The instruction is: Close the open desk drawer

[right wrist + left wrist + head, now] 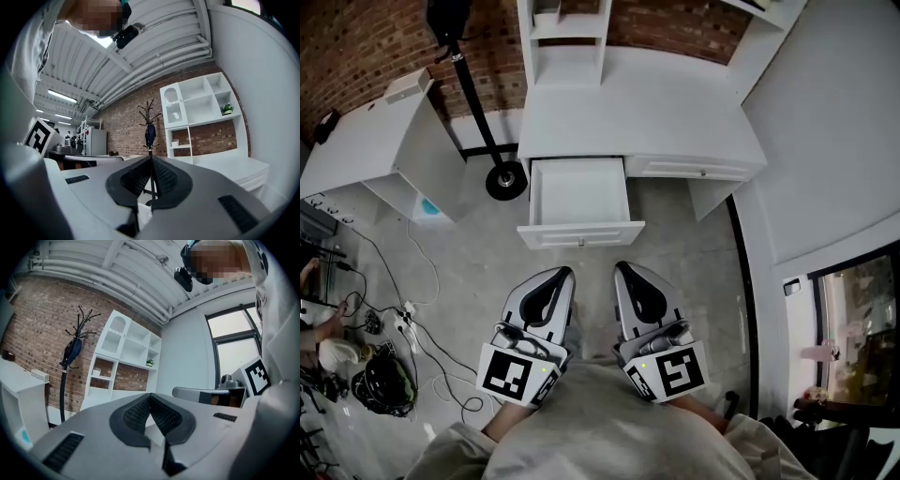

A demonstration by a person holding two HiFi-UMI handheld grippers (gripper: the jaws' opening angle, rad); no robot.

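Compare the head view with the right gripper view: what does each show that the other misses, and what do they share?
Head view only: the empty inside of the open drawer, and the cables on the floor. Right gripper view only: the ceiling with its light strips, and a small plant high on the shelves. Both: the brick wall, the coat stand, the white desk and the right tool, its jaws closed with nothing between them.
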